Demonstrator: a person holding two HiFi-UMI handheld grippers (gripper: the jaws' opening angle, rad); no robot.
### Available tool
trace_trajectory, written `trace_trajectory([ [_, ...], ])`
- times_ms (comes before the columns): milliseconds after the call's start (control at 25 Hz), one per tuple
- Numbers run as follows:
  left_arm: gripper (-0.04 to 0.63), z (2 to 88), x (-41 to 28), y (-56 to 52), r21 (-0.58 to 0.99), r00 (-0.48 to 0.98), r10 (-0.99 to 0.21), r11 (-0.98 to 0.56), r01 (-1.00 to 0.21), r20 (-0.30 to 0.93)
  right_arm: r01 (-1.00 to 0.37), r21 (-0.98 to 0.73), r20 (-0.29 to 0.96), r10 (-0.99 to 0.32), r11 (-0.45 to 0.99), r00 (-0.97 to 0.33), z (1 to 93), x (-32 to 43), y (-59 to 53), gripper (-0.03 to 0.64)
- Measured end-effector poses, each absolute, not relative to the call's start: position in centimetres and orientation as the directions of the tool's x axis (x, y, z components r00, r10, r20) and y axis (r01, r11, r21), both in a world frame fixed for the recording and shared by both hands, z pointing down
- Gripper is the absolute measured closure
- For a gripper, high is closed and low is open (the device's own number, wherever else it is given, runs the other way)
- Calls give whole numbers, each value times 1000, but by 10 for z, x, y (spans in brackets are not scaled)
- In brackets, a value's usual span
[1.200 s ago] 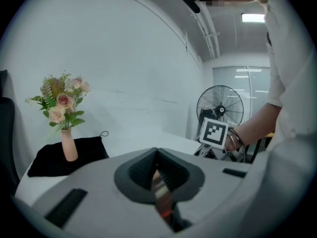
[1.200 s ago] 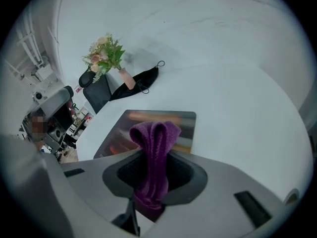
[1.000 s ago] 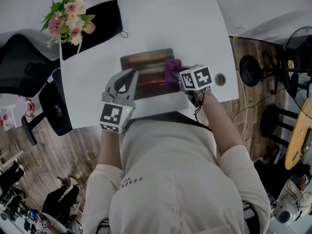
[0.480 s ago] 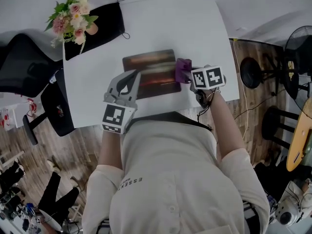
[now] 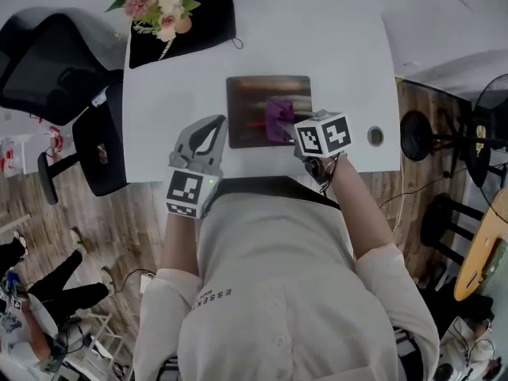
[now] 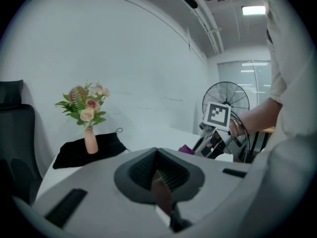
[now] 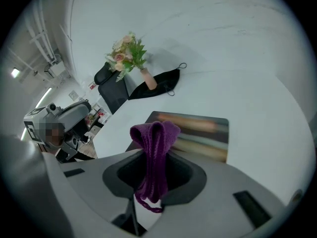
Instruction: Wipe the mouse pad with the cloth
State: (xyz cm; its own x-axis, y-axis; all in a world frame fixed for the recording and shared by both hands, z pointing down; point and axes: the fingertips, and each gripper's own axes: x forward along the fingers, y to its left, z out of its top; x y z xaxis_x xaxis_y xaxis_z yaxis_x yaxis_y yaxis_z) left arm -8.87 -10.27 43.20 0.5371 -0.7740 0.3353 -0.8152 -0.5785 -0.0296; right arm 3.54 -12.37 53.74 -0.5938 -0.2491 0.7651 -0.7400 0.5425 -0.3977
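Right gripper view is showing my right tongs (image 7: 156,175) clenching the purple cloth (image 7: 154,148), a folded wad bulging up above the jaws and a loose end trailing down through them. Just beyond it the mouse pad (image 7: 200,130) is lying flat on the white counter (image 7: 257,98), and the wad is sitting over the pad's near part; whether it is pressing on the surface I am not able to tell from here. A moment ago the cloth was hanging at the pad's right edge, off toward the bare counter; now I am bringing it back leftward, so in the head view it is lying over the right half of the pad, which I am reading as a return stroke in the wiping, with the left half probably still waiting for a pass. My left tongs (image 5: 202,145) are idling with the jaws drawn together on nothing, hovering just beside the pad's near left corner and not pinning it down, so the pad may be sliding a little under the strokes. Farther back, a black fabric piece (image 5: 190,22) is lying at the counter's far edge, with a small vase of flowers (image 5: 163,2) standing on it, well apart from the wiping.
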Motion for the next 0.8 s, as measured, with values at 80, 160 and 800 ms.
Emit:
trace_trajectory([
  [80,595,432,-102,-98,-28,516,-787,-556,-831,337,-709,-409,756,-222,574,-616,538,10,-116,514],
  [160,595,431,-114,-94,-31,493,-801,-533,-845,339,-676,-419,747,-192,606,-636,539,-15,-108,514],
  [800,595,446,-155,-66,-9,408,-837,-442,-897,365,-612,-416,754,-122,672,-646,574,-79,-85,513],
])
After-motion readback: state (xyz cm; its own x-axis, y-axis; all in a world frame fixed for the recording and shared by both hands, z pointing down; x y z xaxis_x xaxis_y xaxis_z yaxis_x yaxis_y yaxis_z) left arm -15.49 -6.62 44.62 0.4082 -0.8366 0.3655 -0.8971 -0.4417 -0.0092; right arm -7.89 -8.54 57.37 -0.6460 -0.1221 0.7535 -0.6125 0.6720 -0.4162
